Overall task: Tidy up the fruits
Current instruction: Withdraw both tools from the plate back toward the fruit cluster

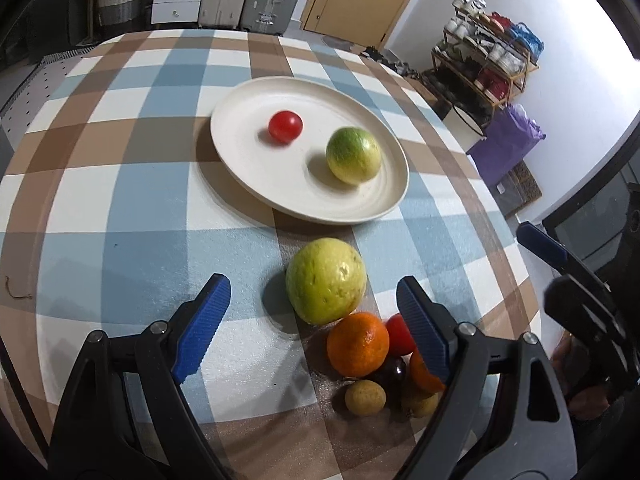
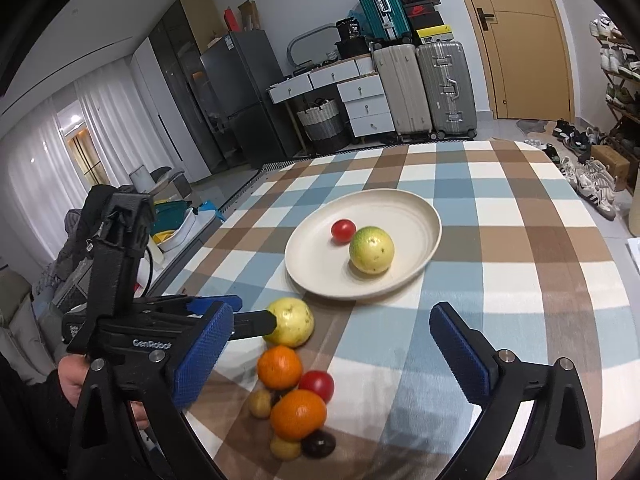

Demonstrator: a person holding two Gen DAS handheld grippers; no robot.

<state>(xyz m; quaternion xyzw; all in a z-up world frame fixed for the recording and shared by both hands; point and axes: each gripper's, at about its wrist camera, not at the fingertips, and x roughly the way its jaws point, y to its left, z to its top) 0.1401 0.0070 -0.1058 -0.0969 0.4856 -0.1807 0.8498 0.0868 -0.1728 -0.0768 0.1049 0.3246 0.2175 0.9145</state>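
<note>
A cream plate (image 1: 248,168) holds a red tomato (image 1: 285,126) and a green-yellow guava (image 1: 353,155). Nearer on the checked cloth lies a yellow guava (image 1: 326,280) beside a heap with an orange (image 1: 358,344), a second tomato (image 1: 398,334), a dark plum (image 1: 390,372) and small tan fruits (image 1: 365,397). My left gripper (image 1: 312,282) is open, its tips either side of the yellow guava without touching it. My right gripper (image 2: 332,312) is open over bare cloth, between the plate (image 2: 320,272) and the heap's oranges (image 2: 298,414). Nothing is held.
The round table's edge (image 1: 516,264) runs close to the right of the heap. In the right wrist view a hand (image 2: 74,380) holds the left tool, whose finger (image 2: 256,324) reaches the yellow guava (image 2: 291,322). Suitcases (image 2: 444,88) and drawers stand beyond the table.
</note>
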